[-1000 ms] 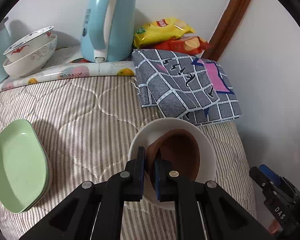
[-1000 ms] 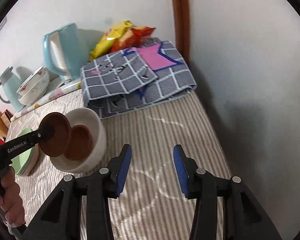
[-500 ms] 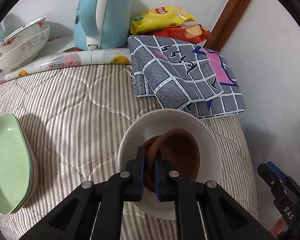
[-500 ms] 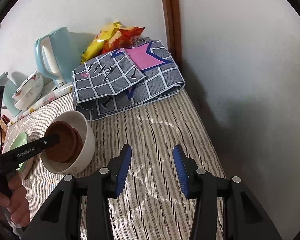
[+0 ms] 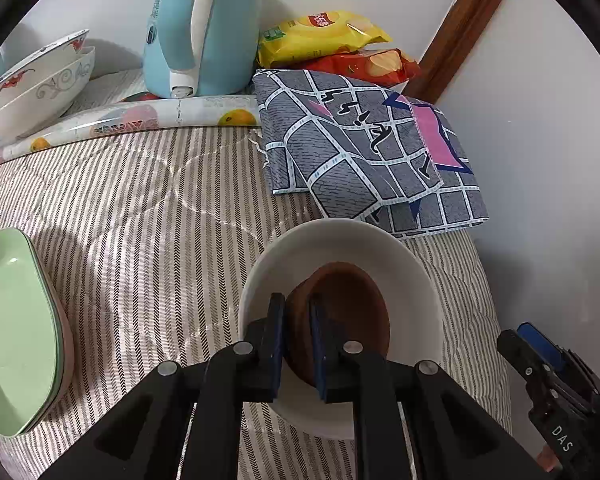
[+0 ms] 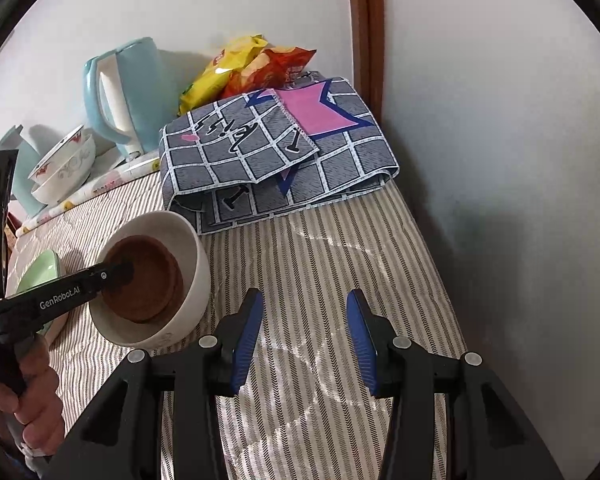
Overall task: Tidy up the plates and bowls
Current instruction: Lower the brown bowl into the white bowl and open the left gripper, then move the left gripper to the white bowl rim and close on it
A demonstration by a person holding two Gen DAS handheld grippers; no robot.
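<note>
My left gripper [image 5: 298, 344] is shut on the rim of a brown bowl [image 5: 352, 316] that sits inside a white bowl [image 5: 412, 264] on the striped cover. In the right wrist view the brown bowl [image 6: 152, 280] rests on another brown bowl within the white bowl [image 6: 196, 276], with the left gripper [image 6: 120, 274] on its near rim. My right gripper [image 6: 304, 340] is open and empty over the cover, to the right of the white bowl. Green plates [image 5: 12, 340] are stacked at the left. Two patterned bowls [image 5: 40, 84] are stacked at the back left.
A blue kettle [image 5: 204, 28] stands at the back. A folded grey checked cloth [image 5: 364, 152] lies behind the white bowl, with snack bags [image 5: 332, 48] beyond it. A wall [image 6: 500, 160] runs along the right edge of the cover.
The left gripper has lowered the brown bowl from tilted above the white bowl down into it, onto the other brown bowl. The right gripper stayed open and drew back a little.
</note>
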